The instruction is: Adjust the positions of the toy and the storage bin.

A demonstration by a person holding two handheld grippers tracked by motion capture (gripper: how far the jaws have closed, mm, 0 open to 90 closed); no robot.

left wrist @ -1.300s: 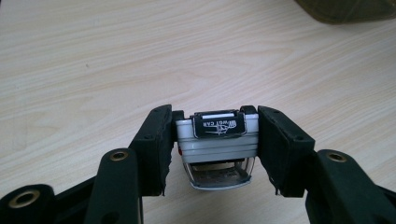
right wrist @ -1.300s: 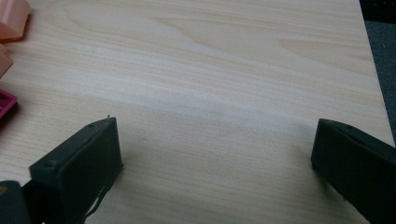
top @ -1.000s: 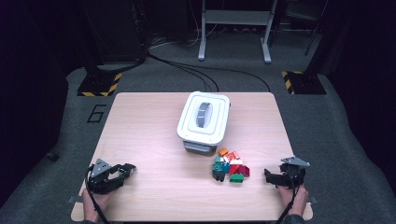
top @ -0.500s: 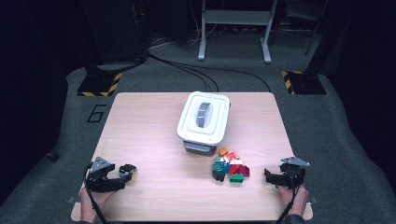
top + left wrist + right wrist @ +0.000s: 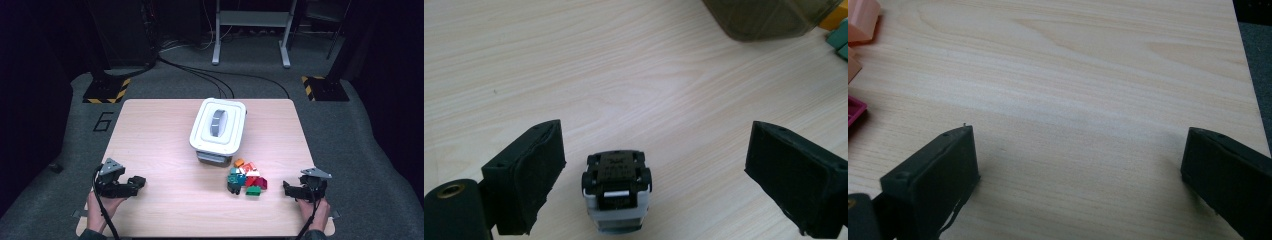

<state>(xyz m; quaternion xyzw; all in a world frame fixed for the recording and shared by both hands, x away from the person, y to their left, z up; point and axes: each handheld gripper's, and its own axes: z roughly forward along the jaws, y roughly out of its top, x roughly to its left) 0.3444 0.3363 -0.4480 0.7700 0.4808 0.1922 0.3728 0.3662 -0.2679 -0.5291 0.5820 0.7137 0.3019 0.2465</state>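
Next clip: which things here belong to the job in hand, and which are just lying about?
In hand: left gripper, jaws just opened; small black-and-white piece loose between them.
Lying about, untouched: white lidded box; pile of coloured blocks; right gripper, open and empty.

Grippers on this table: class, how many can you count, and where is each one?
2. The left gripper sits at the table's near left edge; the right gripper at its near right edge, beside the toy pile.

A small black-and-white wheeled toy block (image 5: 616, 192) sits on the pale wooden table (image 5: 634, 75), free between the spread black jaws without touching either.
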